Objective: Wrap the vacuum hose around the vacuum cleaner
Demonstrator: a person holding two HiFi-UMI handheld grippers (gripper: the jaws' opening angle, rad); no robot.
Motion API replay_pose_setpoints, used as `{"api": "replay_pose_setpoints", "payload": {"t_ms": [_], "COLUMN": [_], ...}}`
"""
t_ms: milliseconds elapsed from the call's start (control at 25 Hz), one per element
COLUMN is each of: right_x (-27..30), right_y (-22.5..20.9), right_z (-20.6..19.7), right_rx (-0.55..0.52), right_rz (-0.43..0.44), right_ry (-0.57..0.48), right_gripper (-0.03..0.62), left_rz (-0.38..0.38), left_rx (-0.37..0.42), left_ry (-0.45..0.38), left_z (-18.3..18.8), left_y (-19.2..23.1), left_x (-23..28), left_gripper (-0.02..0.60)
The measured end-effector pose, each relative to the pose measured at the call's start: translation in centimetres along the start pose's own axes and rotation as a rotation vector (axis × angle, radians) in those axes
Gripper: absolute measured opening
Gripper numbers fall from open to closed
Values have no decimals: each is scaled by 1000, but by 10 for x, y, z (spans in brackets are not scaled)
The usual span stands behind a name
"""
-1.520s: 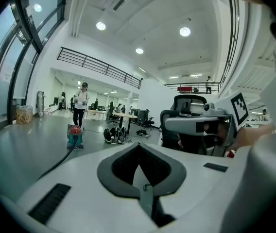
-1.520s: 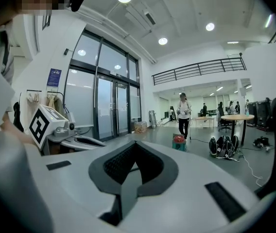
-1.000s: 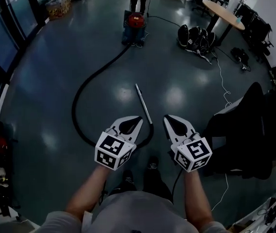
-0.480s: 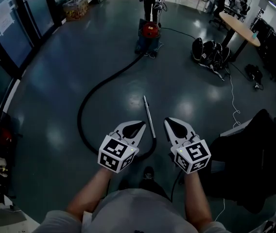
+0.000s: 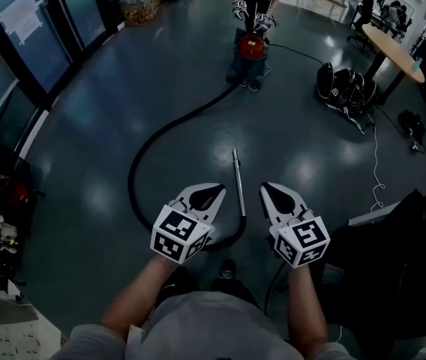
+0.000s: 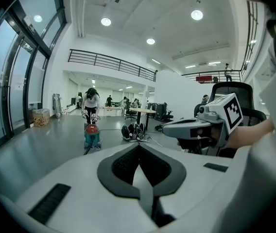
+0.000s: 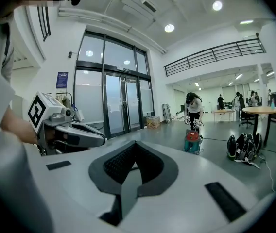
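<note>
Closest in, well short of the vacuum cleaner (image 5: 251,51), the left tongs (image 5: 214,190) and right tongs (image 5: 268,189) are both shut with nothing between them. Just past their tips the metal wand (image 5: 238,178) lies on the floor (image 5: 85,111), pointing toward the vacuum cleaner. From it the black hose (image 5: 153,137) sweeps in a wide loop to the vacuum cleaner. The hose looks light, bendy and springy, and the wand stiff. The wand's hose end seems the surest hold.
</note>
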State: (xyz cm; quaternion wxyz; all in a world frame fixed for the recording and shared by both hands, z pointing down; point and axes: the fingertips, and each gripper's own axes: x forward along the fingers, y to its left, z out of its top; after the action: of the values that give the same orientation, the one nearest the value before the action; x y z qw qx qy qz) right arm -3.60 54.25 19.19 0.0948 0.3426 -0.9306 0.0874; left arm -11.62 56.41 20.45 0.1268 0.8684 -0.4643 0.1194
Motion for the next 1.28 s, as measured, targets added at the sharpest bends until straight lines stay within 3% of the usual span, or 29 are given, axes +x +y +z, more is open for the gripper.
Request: {"api": "replay_pose_setpoints", "payload": {"t_ms": [160, 480, 680, 960, 1280], "right_x": [12, 31, 44, 64, 89], "right_y": [-6, -6, -9, -26, -52], "right_z": [-1, -7, -26, -90, -226], "right_rx": [0, 15, 14, 30, 164], "right_rz": [-2, -82, -80, -84, -81], "right_ry": [5, 26, 69, 187, 349], "right_gripper": [5, 5, 5, 6, 6], "left_rz": [5, -63, -92, -129, -177], "left_rx": [-7, 4, 0, 1, -54], "left_ry": [-7, 9, 36, 119, 256], "left_z": [2, -8, -24, -65, -179], "left_y": [13, 37, 52, 64, 69], "left_x": [8, 13, 27, 58, 106], "left_gripper": [6, 6, 6, 6, 6]}}
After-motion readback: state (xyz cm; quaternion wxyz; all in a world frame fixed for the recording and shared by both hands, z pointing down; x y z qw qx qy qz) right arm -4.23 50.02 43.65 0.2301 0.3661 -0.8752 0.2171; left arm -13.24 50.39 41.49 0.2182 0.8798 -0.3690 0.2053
